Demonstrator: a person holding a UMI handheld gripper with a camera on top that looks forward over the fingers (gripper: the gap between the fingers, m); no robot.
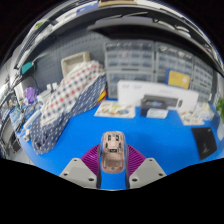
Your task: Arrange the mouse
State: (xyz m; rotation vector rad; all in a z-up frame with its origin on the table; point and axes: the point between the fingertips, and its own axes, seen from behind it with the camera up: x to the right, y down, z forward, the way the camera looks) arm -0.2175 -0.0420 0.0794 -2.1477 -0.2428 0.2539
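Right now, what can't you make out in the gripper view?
- Mouse: sits between the fingers on the blue mat; its near end and any contact with the pads are hidden by the gripper itself.
- Labels on the white boxes beyond the mat: too small to read.
- Checkered cloth: covers whatever lies under it.

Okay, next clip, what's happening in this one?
A handheld gripper holds a small mouse between its two fingers, both pads pressing on its sides, raised above a blue table. Beyond it lie a checkered cloth bundle to one side and a white box further back. The mouse has not been set down yet.
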